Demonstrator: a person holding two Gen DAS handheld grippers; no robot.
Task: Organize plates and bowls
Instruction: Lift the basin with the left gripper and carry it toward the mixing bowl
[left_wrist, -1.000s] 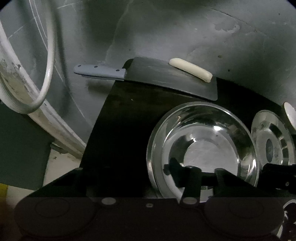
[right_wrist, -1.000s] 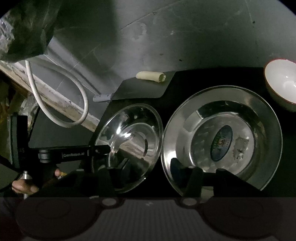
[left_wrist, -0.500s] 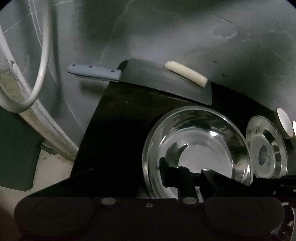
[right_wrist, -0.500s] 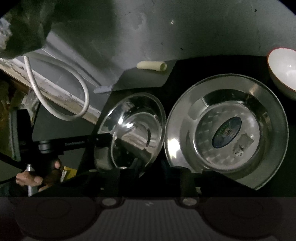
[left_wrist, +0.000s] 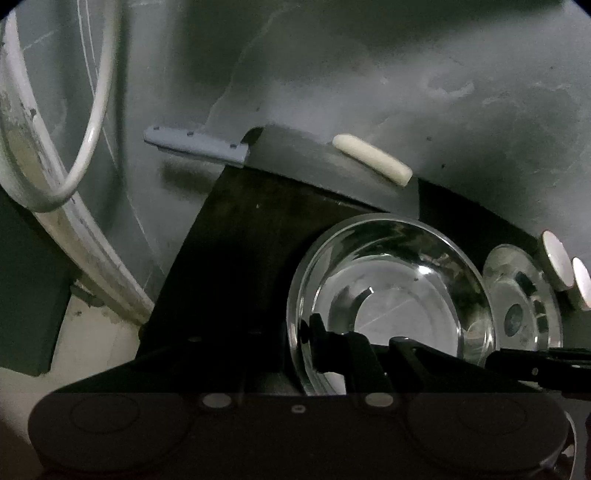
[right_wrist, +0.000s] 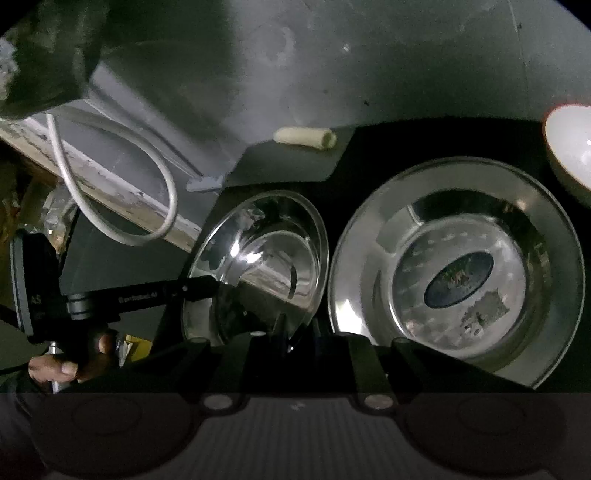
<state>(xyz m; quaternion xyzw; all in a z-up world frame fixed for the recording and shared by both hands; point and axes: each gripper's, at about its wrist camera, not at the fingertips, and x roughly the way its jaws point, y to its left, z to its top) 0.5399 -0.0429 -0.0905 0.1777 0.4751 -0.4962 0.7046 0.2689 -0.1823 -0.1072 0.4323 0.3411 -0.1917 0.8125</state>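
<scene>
The near rim of the smaller steel bowl is pinched by the left gripper; the near rim of the larger steel plate is clamped by the right gripper. Both should be lifted level, slowly, since thin rims are likely slippery.

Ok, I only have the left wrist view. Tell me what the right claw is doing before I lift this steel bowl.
Observer: The right claw is shut on the near rim of the large steel plate.
Operator: Describe that plate's floor.
Observer: A torn grey patch lies beside its dark oval sticker.
Operator: Report what holds my claw.
Observer: A hand grips the handle under the left claw, at the lower left of the right wrist view.
</scene>
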